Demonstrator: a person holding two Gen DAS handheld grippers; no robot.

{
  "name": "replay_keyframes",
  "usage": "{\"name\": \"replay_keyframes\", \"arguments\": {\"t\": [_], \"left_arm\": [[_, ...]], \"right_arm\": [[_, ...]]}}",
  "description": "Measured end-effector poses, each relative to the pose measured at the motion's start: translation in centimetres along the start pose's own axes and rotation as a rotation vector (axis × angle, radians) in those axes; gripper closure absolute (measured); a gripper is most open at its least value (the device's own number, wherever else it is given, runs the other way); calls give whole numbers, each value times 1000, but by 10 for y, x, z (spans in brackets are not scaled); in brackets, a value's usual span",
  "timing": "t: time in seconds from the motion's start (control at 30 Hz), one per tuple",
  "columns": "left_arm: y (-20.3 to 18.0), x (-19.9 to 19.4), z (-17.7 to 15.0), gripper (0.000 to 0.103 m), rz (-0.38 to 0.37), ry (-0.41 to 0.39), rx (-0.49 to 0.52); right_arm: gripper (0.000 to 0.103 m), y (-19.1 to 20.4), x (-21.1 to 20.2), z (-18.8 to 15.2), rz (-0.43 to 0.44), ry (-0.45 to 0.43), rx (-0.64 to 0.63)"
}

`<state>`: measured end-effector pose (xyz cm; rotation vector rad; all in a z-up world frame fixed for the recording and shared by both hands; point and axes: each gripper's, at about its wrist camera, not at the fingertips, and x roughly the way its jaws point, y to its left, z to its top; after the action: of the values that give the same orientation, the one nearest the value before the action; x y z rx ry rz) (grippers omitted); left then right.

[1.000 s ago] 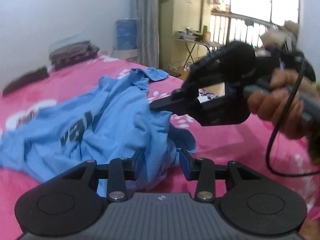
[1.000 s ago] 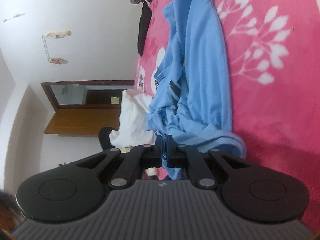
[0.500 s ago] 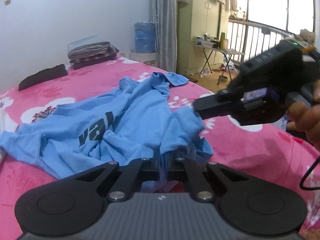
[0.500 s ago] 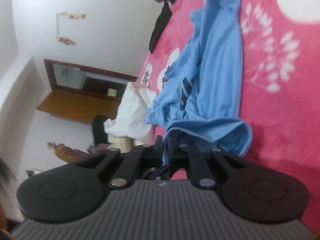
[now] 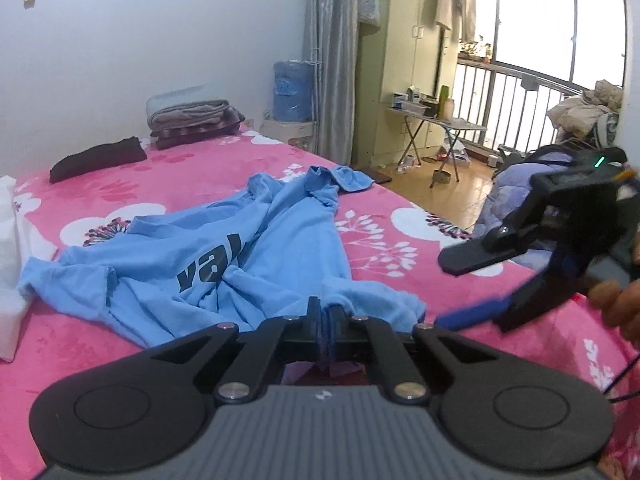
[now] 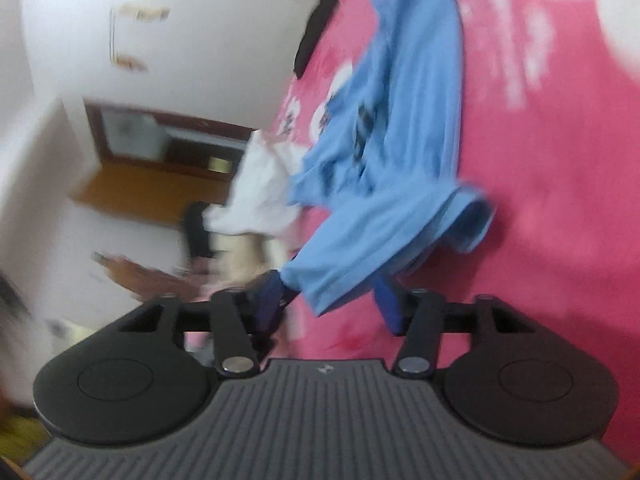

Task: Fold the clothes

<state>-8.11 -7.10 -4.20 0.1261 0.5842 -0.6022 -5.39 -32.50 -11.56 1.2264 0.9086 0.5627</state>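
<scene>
Blue T-shirt (image 5: 256,264) hem pinched in left gripper (image 5: 325,316) jaws, right gripper (image 6: 328,300) jaws apart

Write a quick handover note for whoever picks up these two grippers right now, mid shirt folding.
Left gripper: shut on the near hem of the light blue printed T-shirt.
Right gripper: open, with shirt fabric hanging between its fingers but not clamped; it sits just right of the left one.
The shirt lies crumpled and twisted on the pink floral bedspread, with its collar toward the far end.
Done: one hem hold only; no fold made.
Left: close the right gripper on the hem, spread the shirt flat, then fold it.
</scene>
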Motion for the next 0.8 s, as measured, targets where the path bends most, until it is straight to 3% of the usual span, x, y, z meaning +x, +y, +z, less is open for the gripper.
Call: {"name": "replay_keyframes", "arguments": {"t": [0.27, 0.33, 0.4, 0.5, 0.67, 0.8], "left_arm": [[0, -35, -11, 99, -14, 5, -7], [4, -43, -17, 99, -18, 16, -31], [10, -47, -25, 99, -29, 47, -76], [26, -46, -43, 95, -77, 145, -200], [62, -39, -91, 82, -174, 294, -553], [75, -28, -124, 73, -274, 336, -763]], "right_arm": [[42, -55, 41, -47, 203, 44, 356], [50, -52, 46, -57, 245, 45, 347], [85, -48, 50, -65, 271, 49, 329], [99, -46, 50, -74, 208, 62, 298], [102, -68, 46, -92, 55, 87, 359], [102, -84, 45, -111, -20, 110, 432]]}}
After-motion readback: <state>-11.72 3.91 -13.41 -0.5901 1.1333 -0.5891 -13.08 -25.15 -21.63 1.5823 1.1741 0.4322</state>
